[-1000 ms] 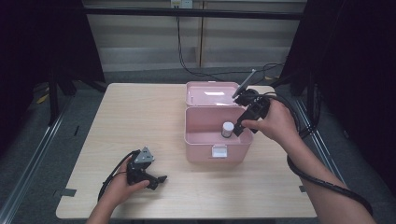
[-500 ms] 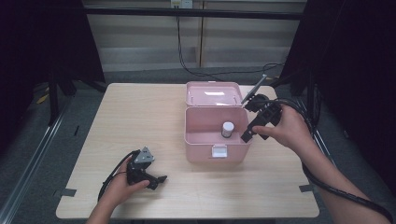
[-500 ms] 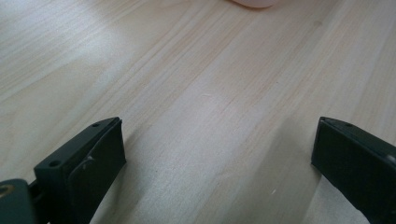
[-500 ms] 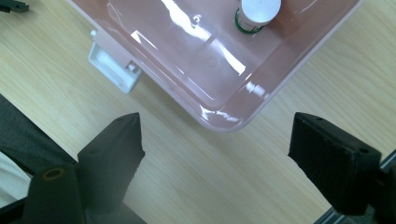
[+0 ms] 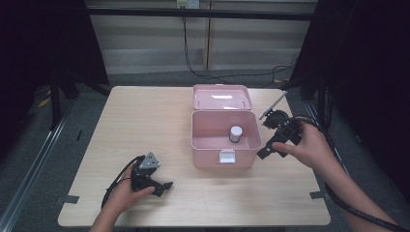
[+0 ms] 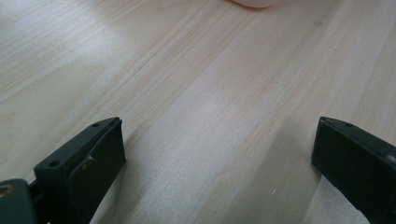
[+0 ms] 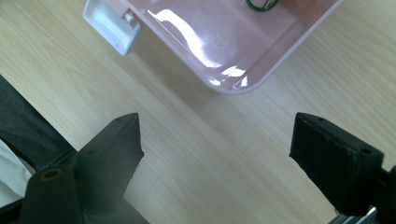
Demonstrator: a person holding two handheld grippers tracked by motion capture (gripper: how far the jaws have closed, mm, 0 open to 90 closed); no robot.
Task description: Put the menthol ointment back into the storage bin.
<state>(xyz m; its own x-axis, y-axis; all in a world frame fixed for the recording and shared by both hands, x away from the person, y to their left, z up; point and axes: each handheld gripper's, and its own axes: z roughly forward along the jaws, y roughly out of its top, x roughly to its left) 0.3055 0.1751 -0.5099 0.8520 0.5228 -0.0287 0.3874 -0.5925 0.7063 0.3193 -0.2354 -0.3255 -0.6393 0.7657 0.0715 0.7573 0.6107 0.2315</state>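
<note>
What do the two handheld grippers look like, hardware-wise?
Both are black. The left gripper carries a grey three-cornered plate on top and trails a black cable; its jaws are blocky, flat-faced, with small screw holes. The right gripper trails a thicker black cable past the forearm. No sleeves show.

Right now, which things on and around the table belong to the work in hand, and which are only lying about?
Belonging to the work:
- pink box, lid open
- small jar standing inside it
- right gripper, jaws open, beside the box

Only lying about:
- left gripper, jaws open, resting on the table
- tape marks on the floor
</note>
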